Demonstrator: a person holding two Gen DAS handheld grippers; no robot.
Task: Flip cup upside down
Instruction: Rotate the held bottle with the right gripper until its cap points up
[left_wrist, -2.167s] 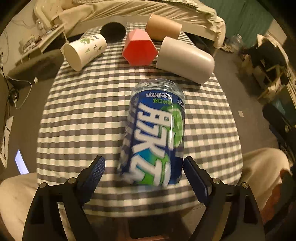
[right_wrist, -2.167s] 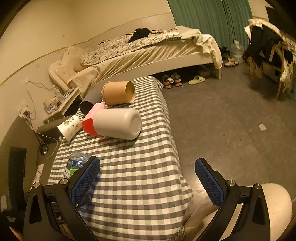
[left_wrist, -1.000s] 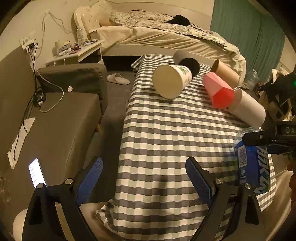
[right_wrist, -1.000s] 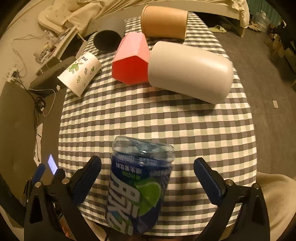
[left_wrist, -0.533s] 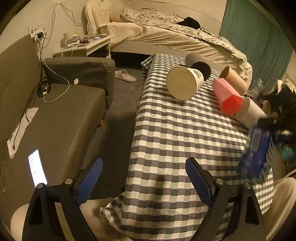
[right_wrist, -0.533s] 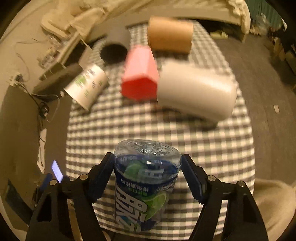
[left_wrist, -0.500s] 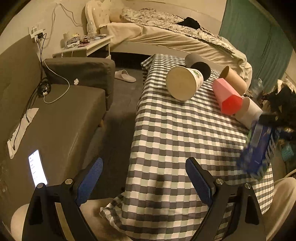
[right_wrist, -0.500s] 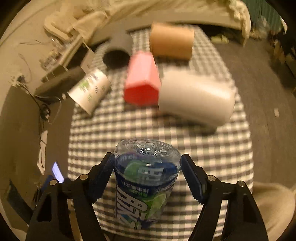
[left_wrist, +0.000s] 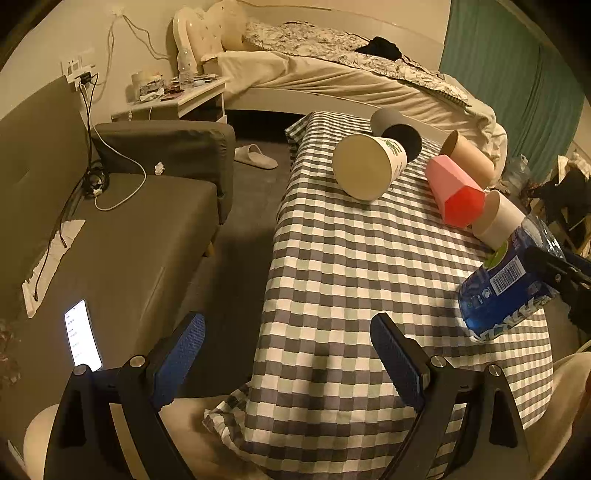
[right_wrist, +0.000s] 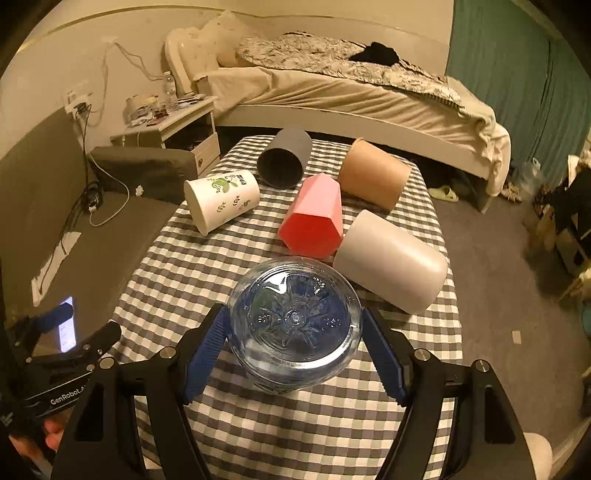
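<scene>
The right gripper (right_wrist: 293, 354) is closed on a clear plastic cup (right_wrist: 294, 325) with a blue label, one blue pad pressed to each side of it. In the right wrist view the cup's ribbed base faces the camera, so it points forward along the fingers. In the left wrist view the same cup (left_wrist: 508, 282) hangs tilted off to the right of the left gripper, above the right edge of the checked table (left_wrist: 351, 266), with the dark right finger across its label; its lower end is close to the cloth, and whether it touches is unclear.

The left gripper (left_wrist: 290, 358) is wide open and holds nothing. Its pads straddle the table's near left corner, above the cloth's hanging edge.

Ahead of the right gripper five cups lie on their sides. The white cup (right_wrist: 389, 260) is nearest, just ahead and to the right. The pink cup (right_wrist: 314, 218) is straight ahead, touching the white one. Beyond it are the tan cup (right_wrist: 373, 177) to the right and the grey cup (right_wrist: 284, 158), mouth toward the camera. The leaf-print cup (right_wrist: 221, 199) lies ahead to the left.

A lit phone (left_wrist: 82, 334) rests on the sofa (left_wrist: 129, 236), left of the left gripper.
</scene>
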